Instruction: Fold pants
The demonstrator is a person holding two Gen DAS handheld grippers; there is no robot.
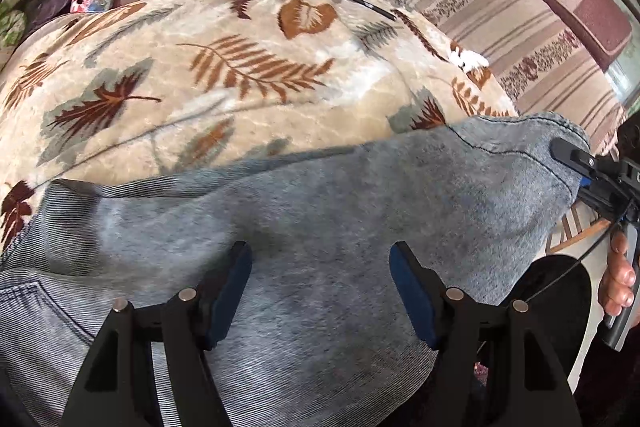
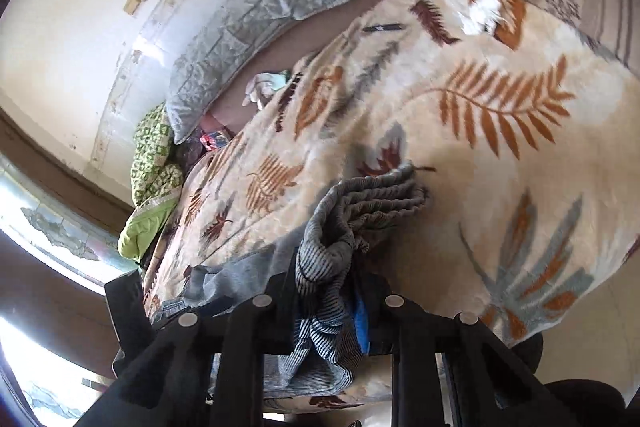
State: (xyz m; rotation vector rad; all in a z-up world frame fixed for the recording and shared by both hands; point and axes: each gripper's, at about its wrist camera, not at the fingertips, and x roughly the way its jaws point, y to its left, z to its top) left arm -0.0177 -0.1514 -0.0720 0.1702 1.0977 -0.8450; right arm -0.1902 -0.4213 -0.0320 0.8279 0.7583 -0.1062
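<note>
Pants (image 1: 320,195): grey, spread over the leaf-print blanket (image 1: 224,75) on the bed.
Left gripper (image 1: 320,291): wide open above the cloth, empty.
Right gripper (image 2: 324,291): clamped on a bunched edge.
Risk: the thick bunch may slip free, skewing the fold.

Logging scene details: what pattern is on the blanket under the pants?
Cream blanket with rust, brown and grey leaves; clearest in left wrist view.

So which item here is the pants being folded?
Start at the leaf-print blanket covering the bed. On its near edge lies the pants, faded grey-blue ribbed fabric, one end pinched in the right tool. It is the only plain, patternless cloth on the blanket.
</note>
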